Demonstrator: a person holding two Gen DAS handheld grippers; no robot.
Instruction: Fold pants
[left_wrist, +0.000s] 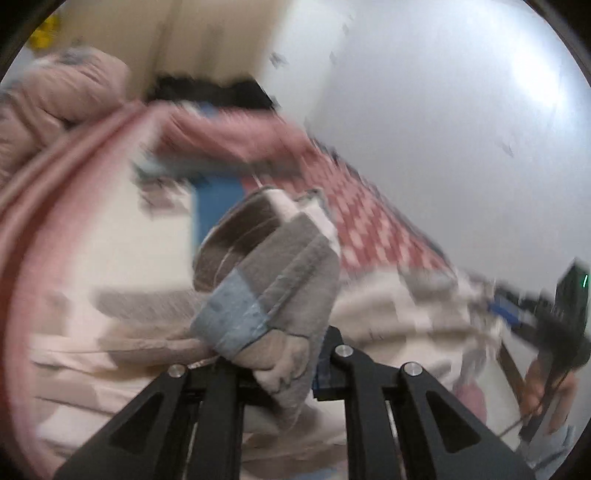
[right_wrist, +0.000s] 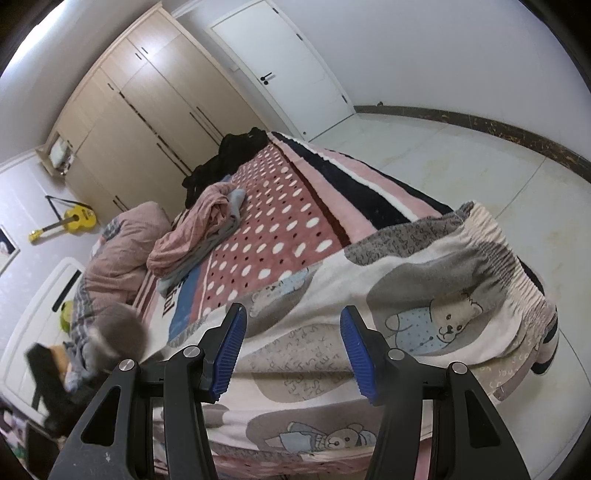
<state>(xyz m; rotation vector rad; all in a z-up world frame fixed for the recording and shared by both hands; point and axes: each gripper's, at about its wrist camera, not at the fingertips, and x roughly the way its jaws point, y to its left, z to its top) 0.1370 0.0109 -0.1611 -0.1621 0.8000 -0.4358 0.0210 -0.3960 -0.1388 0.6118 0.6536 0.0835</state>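
Observation:
The pants (right_wrist: 424, 295) are cream and grey with a bear print and lie spread on the bed, elastic waistband at the right. My right gripper (right_wrist: 291, 350) is open and empty, hovering just above the pants' middle. My left gripper (left_wrist: 284, 354) is shut on a bunched leg end of the pants (left_wrist: 266, 280) and holds it lifted; its view is blurred by motion. The left gripper shows blurred at the lower left of the right wrist view (right_wrist: 48, 376).
The bed has a pink dotted blanket (right_wrist: 280, 214). A pink crumpled garment (right_wrist: 199, 229), a dark garment (right_wrist: 229, 155) and a pillow (right_wrist: 122, 251) lie farther up the bed. A wardrobe (right_wrist: 147, 103), a door (right_wrist: 280, 62) and a yellow guitar (right_wrist: 70, 221) stand behind.

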